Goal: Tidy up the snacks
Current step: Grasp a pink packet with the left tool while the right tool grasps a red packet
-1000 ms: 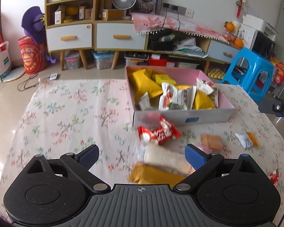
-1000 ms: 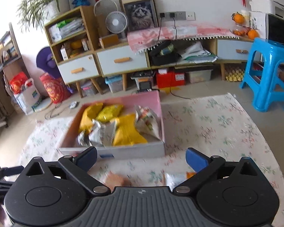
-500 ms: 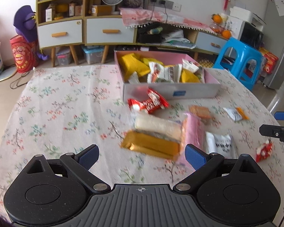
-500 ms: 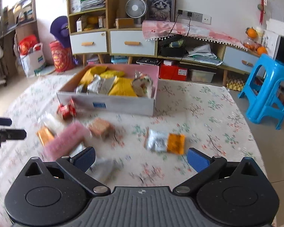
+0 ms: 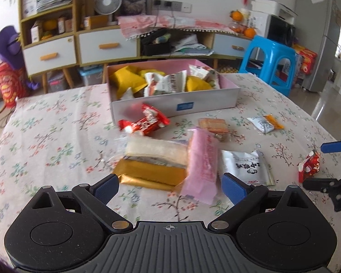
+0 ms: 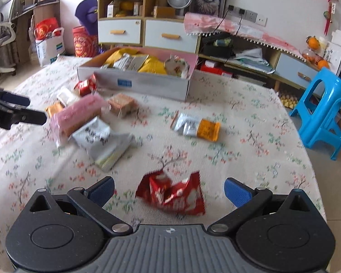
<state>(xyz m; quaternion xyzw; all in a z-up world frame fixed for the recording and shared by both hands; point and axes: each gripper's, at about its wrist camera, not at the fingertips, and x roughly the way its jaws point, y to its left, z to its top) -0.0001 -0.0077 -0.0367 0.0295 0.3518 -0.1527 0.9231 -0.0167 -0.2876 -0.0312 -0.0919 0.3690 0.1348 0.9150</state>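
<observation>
A pink box [image 5: 175, 104] holding several snack packs stands at the far side of the floral table; it also shows in the right wrist view [image 6: 134, 84]. Loose snacks lie in front of it: a red bar [image 5: 145, 122], a cream cake pack [image 5: 154, 151], a gold pack [image 5: 150, 176], a pink pack [image 5: 203, 166], a white pack [image 5: 245, 167]. My left gripper [image 5: 170, 187] is open and empty, just short of the gold and pink packs. My right gripper [image 6: 169, 190] is open and empty, with a small red pack [image 6: 172, 193] lying between its fingers.
A biscuit pack [image 6: 121, 102] and a white-and-orange pack [image 6: 196, 126] lie mid-table. A blue stool [image 6: 325, 111] stands beyond the right table edge. Cabinets [image 5: 79, 47] line the back wall. Each gripper shows at the edge of the other's view.
Both grippers have pulled back from the box toward the near side of the table. The loose snacks came into view, and the small red pack now lies between my right fingers.
</observation>
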